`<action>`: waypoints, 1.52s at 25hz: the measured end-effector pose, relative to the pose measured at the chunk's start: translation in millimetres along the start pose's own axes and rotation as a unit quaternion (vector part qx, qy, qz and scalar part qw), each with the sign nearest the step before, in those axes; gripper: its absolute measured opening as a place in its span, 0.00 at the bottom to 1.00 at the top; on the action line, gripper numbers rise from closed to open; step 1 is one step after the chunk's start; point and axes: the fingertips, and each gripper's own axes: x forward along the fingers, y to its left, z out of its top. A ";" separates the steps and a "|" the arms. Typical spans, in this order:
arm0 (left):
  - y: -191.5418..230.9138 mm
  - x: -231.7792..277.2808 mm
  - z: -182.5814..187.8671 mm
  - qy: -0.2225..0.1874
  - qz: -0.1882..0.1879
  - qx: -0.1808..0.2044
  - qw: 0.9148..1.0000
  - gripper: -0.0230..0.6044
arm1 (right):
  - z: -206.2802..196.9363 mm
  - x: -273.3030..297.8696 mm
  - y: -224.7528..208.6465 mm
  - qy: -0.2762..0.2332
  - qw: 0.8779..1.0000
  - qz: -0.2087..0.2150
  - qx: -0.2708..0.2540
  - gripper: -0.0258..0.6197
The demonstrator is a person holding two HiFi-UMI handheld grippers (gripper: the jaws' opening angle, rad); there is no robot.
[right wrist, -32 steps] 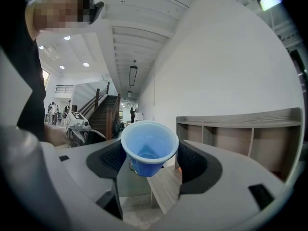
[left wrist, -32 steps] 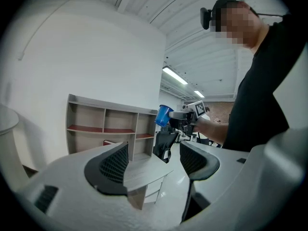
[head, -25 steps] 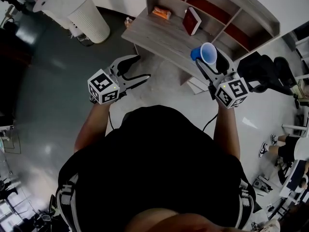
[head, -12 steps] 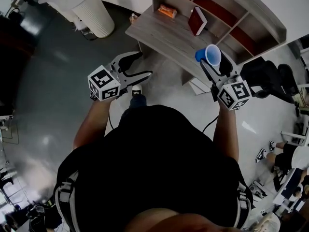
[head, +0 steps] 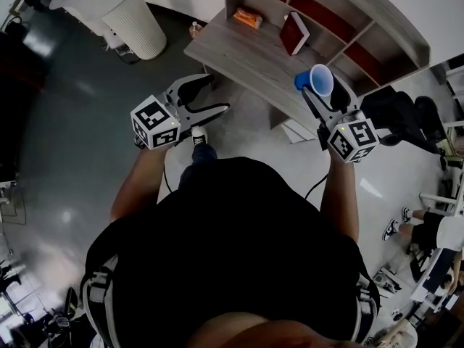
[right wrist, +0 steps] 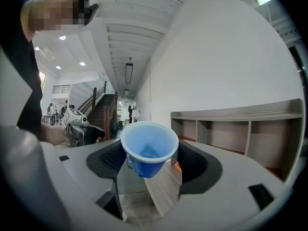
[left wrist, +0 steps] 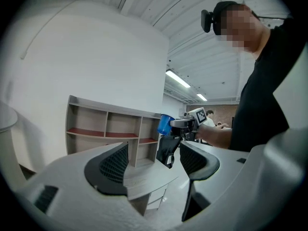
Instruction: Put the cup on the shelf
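Right gripper [right wrist: 148, 159]: my jaws pinch the blue cup [right wrist: 148, 147].
Cup: in the air by the desk [head: 239, 53] edge, short of the shelf [head: 391, 17].
Left gripper [left wrist: 153, 161]: my jaws spread, empty.

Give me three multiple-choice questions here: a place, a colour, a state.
1. Where is the cup? A) in a sink B) between the right tool's jaws C) on a tray
2. What colour is the cup? A) red B) green C) blue
3. How are the left tool's jaws? A) apart, nothing between them B) shut on a bottle C) pressed together
1 B: the jaws clamp its sides. 2 C: its wall is blue. 3 A: the gap between them holds nothing.
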 end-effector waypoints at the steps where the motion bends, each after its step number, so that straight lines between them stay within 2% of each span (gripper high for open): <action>1: 3.3 -0.6 1.8 -0.002 -0.001 0.000 1.000 0.59 | 1.1 2.5 -2.6 0.000 1.000 -0.003 0.000 0.55; 10: 42.5 -7.8 2.5 0.001 -0.002 0.001 1.000 0.59 | 4.0 37.2 -10.5 0.002 1.000 -0.013 0.006 0.55; 12: 50.4 -11.2 4.2 -0.003 -0.001 0.004 1.000 0.53 | 5.1 45.1 -9.8 0.003 1.000 -0.014 0.008 0.55; 15: 62.0 -14.5 5.3 -0.004 -0.001 0.013 1.000 0.36 | 6.5 57.3 -9.7 0.004 1.000 -0.015 0.010 0.55; 20: 72.9 -15.9 3.6 0.005 -0.022 0.034 0.999 0.22 | 9.1 77.1 -6.2 -0.002 1.000 -0.010 0.009 0.55; 24: 83.2 -15.3 7.2 0.003 -0.024 0.029 0.999 0.11 | 8.5 89.4 -6.3 0.004 1.000 -0.010 0.009 0.55; 29: 112.5 -18.8 0.1 0.024 -0.002 0.005 1.000 0.07 | 5.5 109.4 -4.0 0.013 1.000 -0.006 0.007 0.55; 38: 139.0 -14.0 -5.4 0.032 -0.004 -0.015 0.999 0.06 | 3.7 133.6 -10.3 0.022 1.000 -0.004 0.008 0.55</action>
